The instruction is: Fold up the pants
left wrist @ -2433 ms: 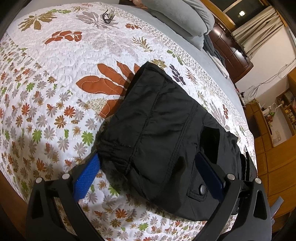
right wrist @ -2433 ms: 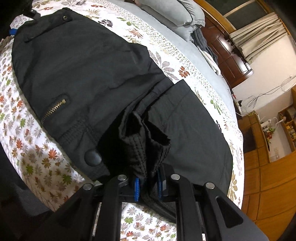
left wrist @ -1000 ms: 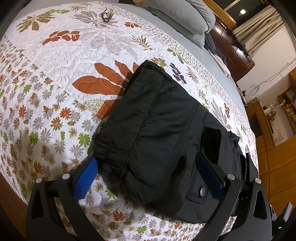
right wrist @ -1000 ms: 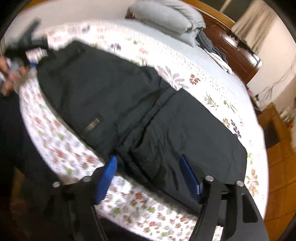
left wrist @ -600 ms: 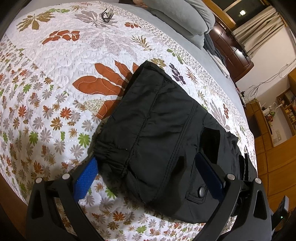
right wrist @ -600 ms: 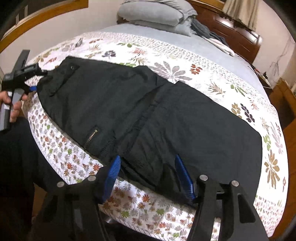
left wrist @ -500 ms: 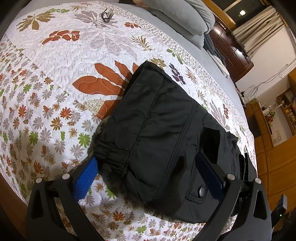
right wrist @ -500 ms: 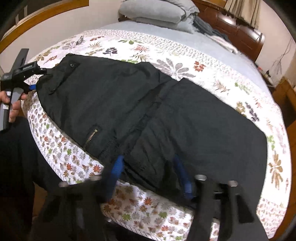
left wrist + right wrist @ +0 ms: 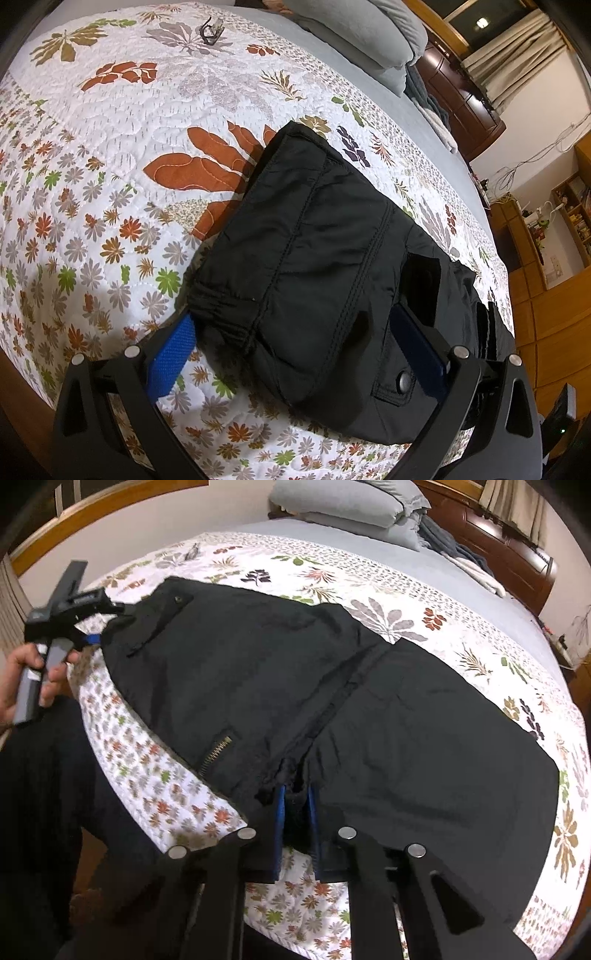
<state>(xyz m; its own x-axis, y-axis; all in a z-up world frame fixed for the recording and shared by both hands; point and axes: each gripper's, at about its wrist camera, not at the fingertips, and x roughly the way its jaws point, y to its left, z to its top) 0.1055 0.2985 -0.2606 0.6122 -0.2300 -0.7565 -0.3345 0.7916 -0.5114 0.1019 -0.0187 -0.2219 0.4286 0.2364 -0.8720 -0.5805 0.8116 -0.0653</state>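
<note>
Black pants (image 9: 332, 686) lie flat across the floral quilt, waistband at the left, legs to the right. In the left wrist view the waistband end (image 9: 317, 266) lies between the wide-open blue fingers of my left gripper (image 9: 295, 339), which rests at the bed's near edge; it also shows in the right wrist view (image 9: 92, 627), held by a hand. My right gripper (image 9: 295, 805) is shut on a pinch of the pants' near edge at the crotch seam. A brass zipper (image 9: 218, 751) and a snap button (image 9: 403, 380) show.
The floral quilt (image 9: 110, 184) covers the bed. Grey pillows (image 9: 343, 498) and folded clothes lie at the head by a dark wooden headboard. A small dark object (image 9: 210, 29) sits on the far quilt. Wooden furniture stands at the right.
My right gripper was open and hovering over the pants' near edge; it has come down and shut on the fabric at the crotch seam. The left gripper has stayed still and open.
</note>
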